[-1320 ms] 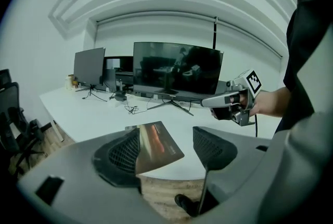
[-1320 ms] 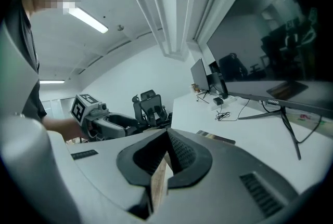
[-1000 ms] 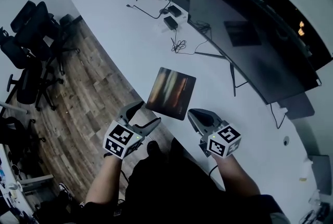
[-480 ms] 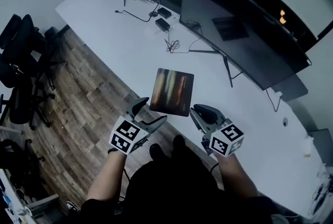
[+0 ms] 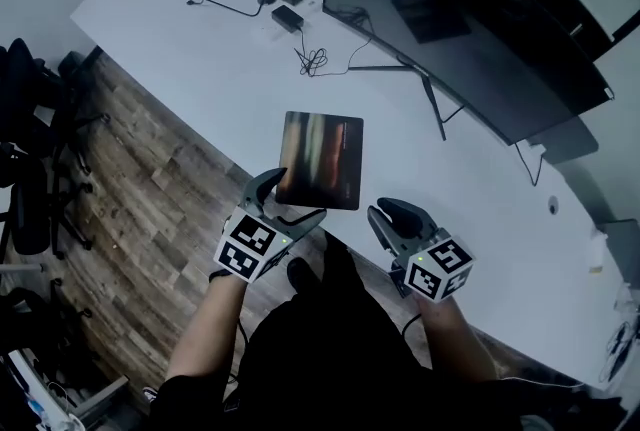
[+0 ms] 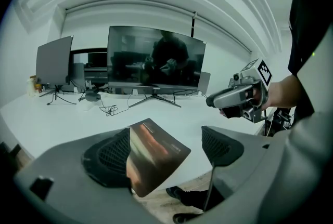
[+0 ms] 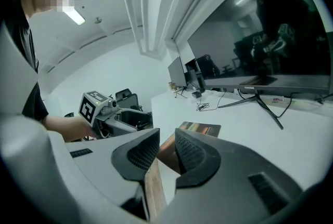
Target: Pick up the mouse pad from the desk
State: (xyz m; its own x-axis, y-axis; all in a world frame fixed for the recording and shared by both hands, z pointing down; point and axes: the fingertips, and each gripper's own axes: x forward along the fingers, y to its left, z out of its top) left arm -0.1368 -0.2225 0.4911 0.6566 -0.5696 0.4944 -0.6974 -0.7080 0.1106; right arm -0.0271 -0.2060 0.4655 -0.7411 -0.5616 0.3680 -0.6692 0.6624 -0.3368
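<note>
1. We see the pad [image 5: 320, 159] lying flat on the white bench [image 5: 220, 59], close to its near edge, with its glossy dark face up.
2. Our left claw [image 5: 288, 202] is at the pad's near left corner. Its jaws stand well apart and have just been opening. In the left gripper view that corner of the pad sits between them, close against the left jaw. We see neither jaw pressing on it.
3. Our right claw [image 5: 393, 216] is just beside the pad's near right corner, over the bench edge. Its jaws have just been opening too, but only a narrow gap shows between them. Nothing is caught there. In the right gripper view the pad shows through the gap, farther out on the bench.
4. Both claws point toward the pad, tilted downward.
5. Dark monitors [image 5: 450, 39] line the far side of the bench, with a tangle of cable [image 5: 312, 61] lying in front of them, well apart from the pad.
6. Black chairs [image 5: 30, 129] stand on the wood floor [image 5: 150, 209] to our left.
</note>
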